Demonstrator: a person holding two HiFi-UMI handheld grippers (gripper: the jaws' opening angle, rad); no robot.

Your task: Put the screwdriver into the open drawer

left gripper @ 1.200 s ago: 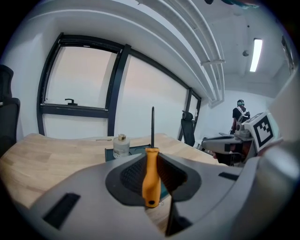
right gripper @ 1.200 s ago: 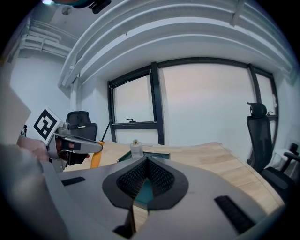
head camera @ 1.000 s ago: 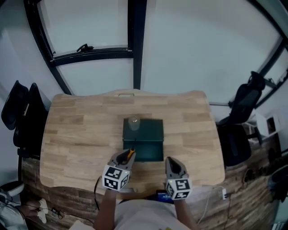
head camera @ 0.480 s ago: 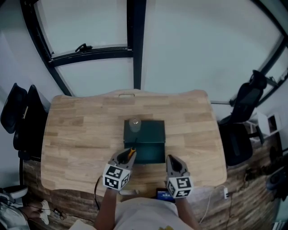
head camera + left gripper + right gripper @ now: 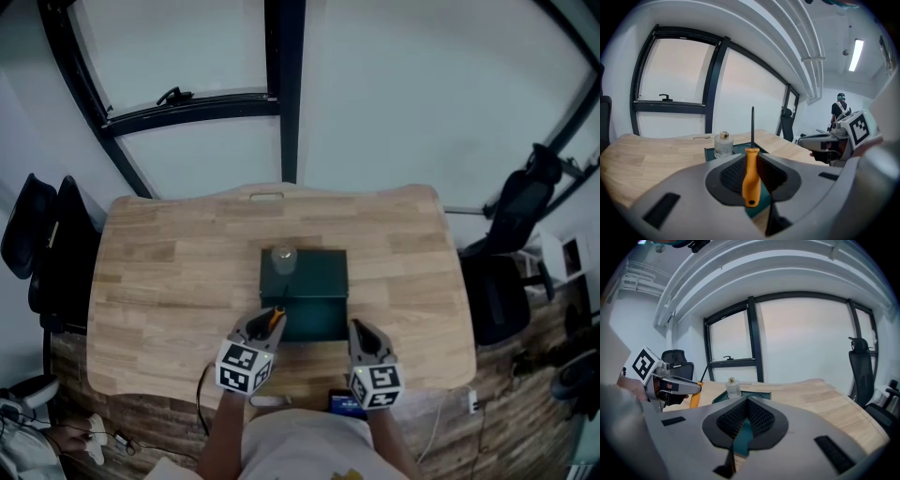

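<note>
Screwdriver (image 5: 751, 180) gripped at the near edge of the open drawer (image 5: 317, 322).
The left tongs (image 5: 752, 174) are clamped on the screwdriver's orange handle, with the dark shaft pointing away along the jaws, by the drawer's near left corner. The right tongs (image 5: 746, 420) are closed on nothing, just beside the drawer's near right corner. Behind the drawer, its green box (image 5: 319, 272) carries a small clear bottle (image 5: 283, 260), mid-way across the wooden counter (image 5: 169, 281).

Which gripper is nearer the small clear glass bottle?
Left. The left gripper is nearly straight in front of the clear glass bottle; the right gripper sits farther right.
</note>
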